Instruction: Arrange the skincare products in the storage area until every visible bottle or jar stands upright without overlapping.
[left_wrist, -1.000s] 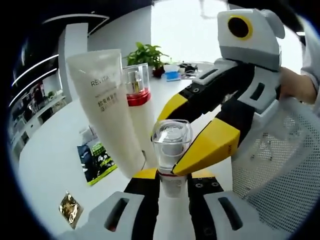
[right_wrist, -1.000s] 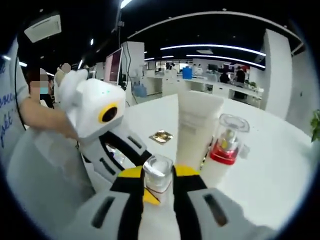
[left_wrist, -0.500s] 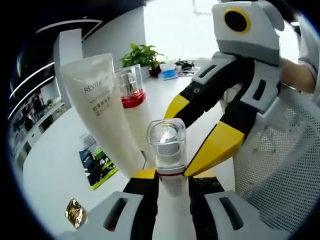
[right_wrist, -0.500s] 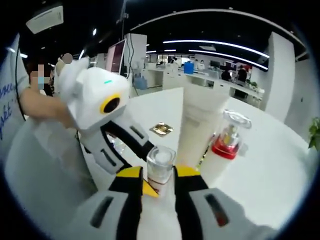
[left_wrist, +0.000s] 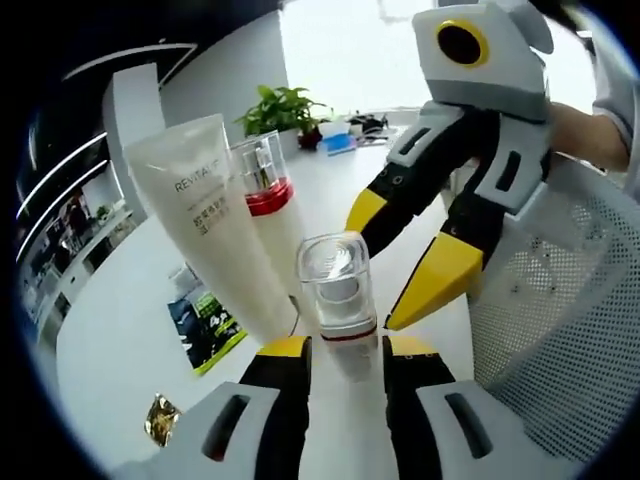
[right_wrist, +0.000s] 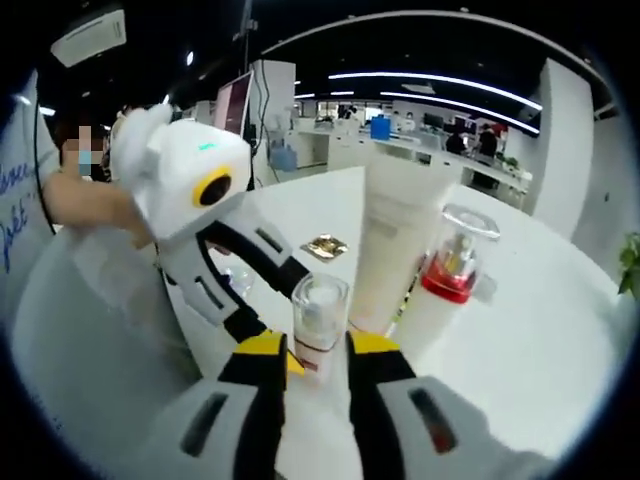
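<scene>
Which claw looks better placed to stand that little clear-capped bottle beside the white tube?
Probably the left. The left claw has its jaws close on either side of the small bottle at its base. The right claw is open, its yellow tips spread wide and off the bottle.

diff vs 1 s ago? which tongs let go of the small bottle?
The right tongs opened and pulled back off the small clear-capped bottle, which now stands free of their yellow tips. The left tongs have eased open too: gaps show on both sides of the bottle. The white tube and the red-collared pump bottle stayed standing behind it on the white table.
</scene>
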